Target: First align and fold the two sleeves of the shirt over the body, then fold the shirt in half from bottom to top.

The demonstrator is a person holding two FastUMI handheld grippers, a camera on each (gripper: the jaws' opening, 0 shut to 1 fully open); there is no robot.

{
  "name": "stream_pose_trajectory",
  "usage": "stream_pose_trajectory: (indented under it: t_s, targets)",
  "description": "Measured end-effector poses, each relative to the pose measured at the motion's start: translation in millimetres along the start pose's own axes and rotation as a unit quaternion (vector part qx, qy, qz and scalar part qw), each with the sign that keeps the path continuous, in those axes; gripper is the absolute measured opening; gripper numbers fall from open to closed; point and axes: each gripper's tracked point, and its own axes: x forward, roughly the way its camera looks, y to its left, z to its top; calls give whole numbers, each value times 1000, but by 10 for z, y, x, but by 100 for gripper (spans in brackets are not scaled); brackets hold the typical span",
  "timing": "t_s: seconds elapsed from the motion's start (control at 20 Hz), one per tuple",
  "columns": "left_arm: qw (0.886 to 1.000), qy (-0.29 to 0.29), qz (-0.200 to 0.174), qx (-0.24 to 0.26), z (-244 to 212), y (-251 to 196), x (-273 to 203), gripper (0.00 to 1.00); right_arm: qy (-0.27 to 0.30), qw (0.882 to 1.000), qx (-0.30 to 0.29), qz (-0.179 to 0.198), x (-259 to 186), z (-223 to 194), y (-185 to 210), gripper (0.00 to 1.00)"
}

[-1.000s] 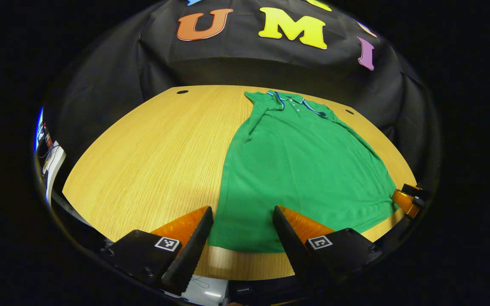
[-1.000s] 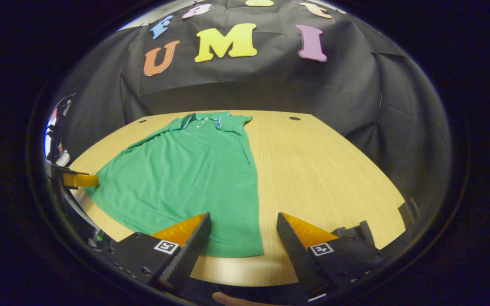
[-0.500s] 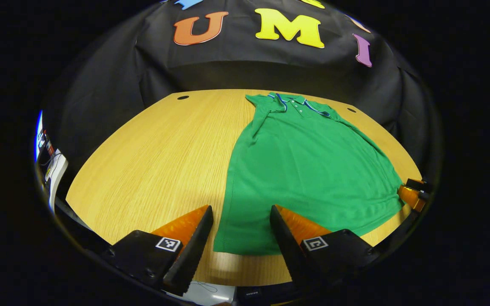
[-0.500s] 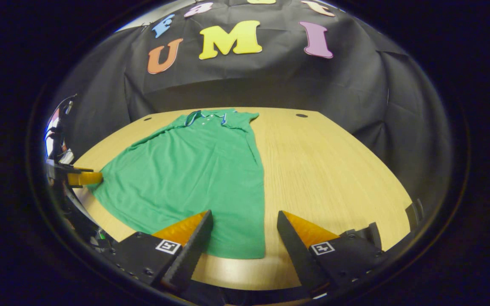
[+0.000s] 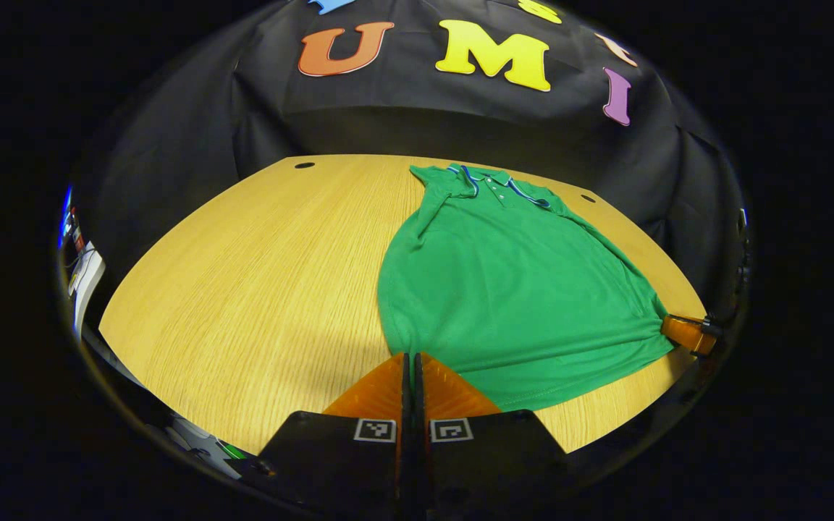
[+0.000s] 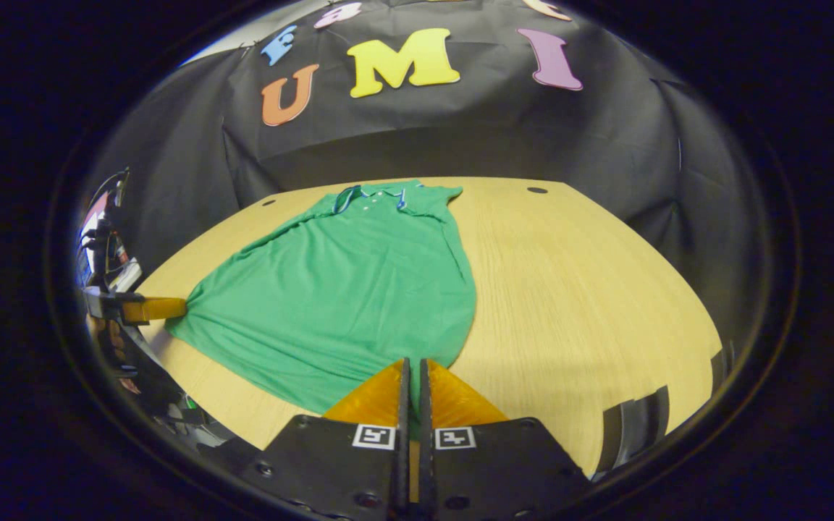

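**Both claws pinched on the hem corners of a green shirt, collar lying straight ahead**

Left gripper view: The left claw point(image 5: 410, 356) sits at the bottom centre, its two fingers drawn together on the near left corner of the green shirt point(image 5: 511, 282), where the fabric puckers toward the tips. The shirt lies flat on the wooden worktop point(image 5: 258, 268), its long axis running away from the claw to the collar point(image 5: 500, 181) at the far edge. At the right rim, the right claw point(image 5: 686, 334) grips the opposite hem corner, with the cloth gathered toward it. The sleeves look already folded in over the body (a judgement from the narrow outline). The fold still to come would carry the hem forward to the collar.

Right gripper view: The right claw point(image 6: 411, 362) is at the bottom centre, fingers together on the near right hem corner of the shirt point(image 6: 359, 282). The collar point(image 6: 377, 197) lies ahead and slightly left, so the same forward direction applies. The left claw point(image 6: 153, 309) appears at the left rim, clamped on the far hem corner, with a hand behind it. Each claw is at its own corner, neither nearer the collar. The hem between them is drawn fairly taut.

Writing: no brand or readable label shows on the shirt. The claws carry small square black-and-white marker patterns (not text).
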Motion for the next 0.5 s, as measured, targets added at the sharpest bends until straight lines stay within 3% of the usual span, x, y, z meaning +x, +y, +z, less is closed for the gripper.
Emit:
stream_pose_trajectory:
  t_s: [0.05, 0.3, 0.5]
  targets:
    - [1000, -1, -6, -6, 8, -20, 1, 4, 0, 1000, -6, 6, -7, -32, 6, 0]
    - [997, -61, -23, -33, 371, -121, -79, 3, -2, 1000, -1, 9, -69, 92, -14, 0]
    - [994, -102, -23, -16, 760, -193, -111, 3, -37, 999, -13, 5, -191, 453, 3, 0]
